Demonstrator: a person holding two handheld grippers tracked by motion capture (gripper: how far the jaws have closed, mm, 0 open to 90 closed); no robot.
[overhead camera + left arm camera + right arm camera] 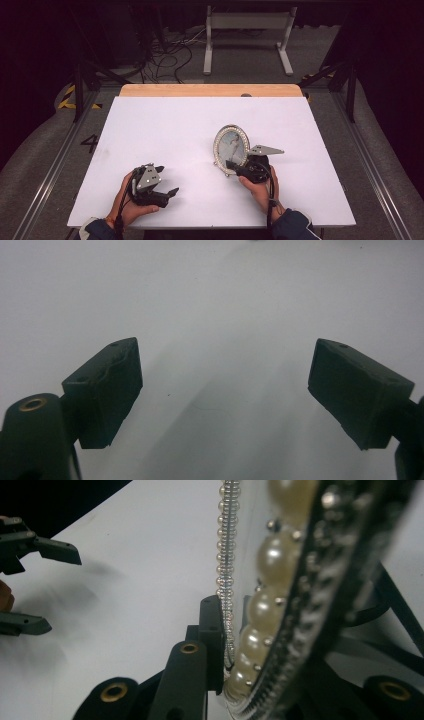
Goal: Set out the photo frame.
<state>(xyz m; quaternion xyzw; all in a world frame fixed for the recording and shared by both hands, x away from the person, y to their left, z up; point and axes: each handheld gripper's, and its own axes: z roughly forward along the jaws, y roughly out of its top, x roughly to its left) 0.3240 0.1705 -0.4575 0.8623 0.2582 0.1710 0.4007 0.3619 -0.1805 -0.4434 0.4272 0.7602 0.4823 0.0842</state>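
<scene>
Step in hand, as I read it: standing the oval picture frame (231, 148) up on the white table top (165, 125).

Near edge first. Left gripper (166, 191) sits low by the front-left of the table, jaws spread wide on nothing; left gripper view has bare white surface between the two pads. It's idle, well apart from the frame.

Right gripper (233, 166) is clenched on the frame's lower rim — in the right gripper view the pearl-beaded rim (267, 610) runs up between the jaws, the near jaw pressed against it. Frame stands about upright, right of centre, w/ a dark rear strut (395, 615) behind it.

Next move prob. calls for settling frame on its strut, then easing the jaws off w/o tipping it.

Room: plenty of open top to the left and behind — wooden strip (210, 90) marks the far edge, right edge nearer.
</scene>
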